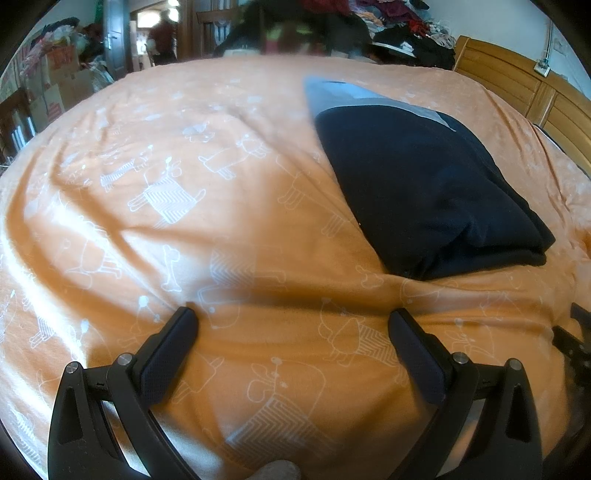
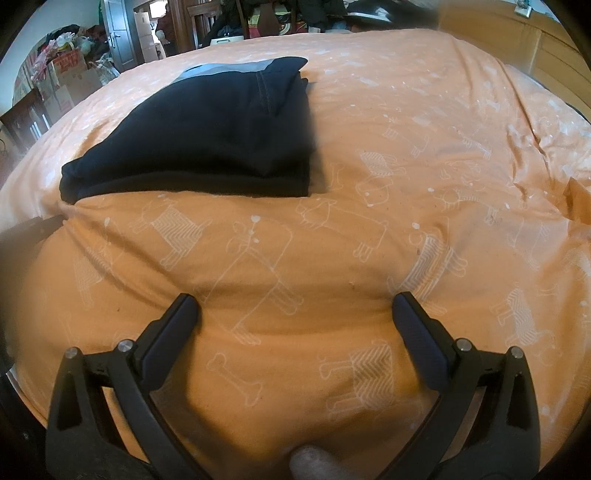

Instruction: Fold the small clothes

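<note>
A dark navy garment (image 1: 428, 184) with a grey band at its far end lies folded into a compact stack on the orange bedspread (image 1: 221, 184). In the left wrist view it sits ahead and to the right of my left gripper (image 1: 293, 317), which is open over bare bedspread with nothing between its fingers. In the right wrist view the same folded garment (image 2: 207, 133) lies ahead and to the left, and my right gripper (image 2: 295, 302) is open as well, well short of the cloth. A black part of the other gripper (image 1: 576, 339) shows at the right edge.
The orange bedspread (image 2: 406, 166) with white animal outlines covers the whole bed. A wooden headboard (image 1: 517, 85) stands at the right. Piled clothes (image 1: 388, 22) lie beyond the far edge. Cardboard boxes (image 1: 55, 85) and a door (image 2: 118, 37) are at the far left.
</note>
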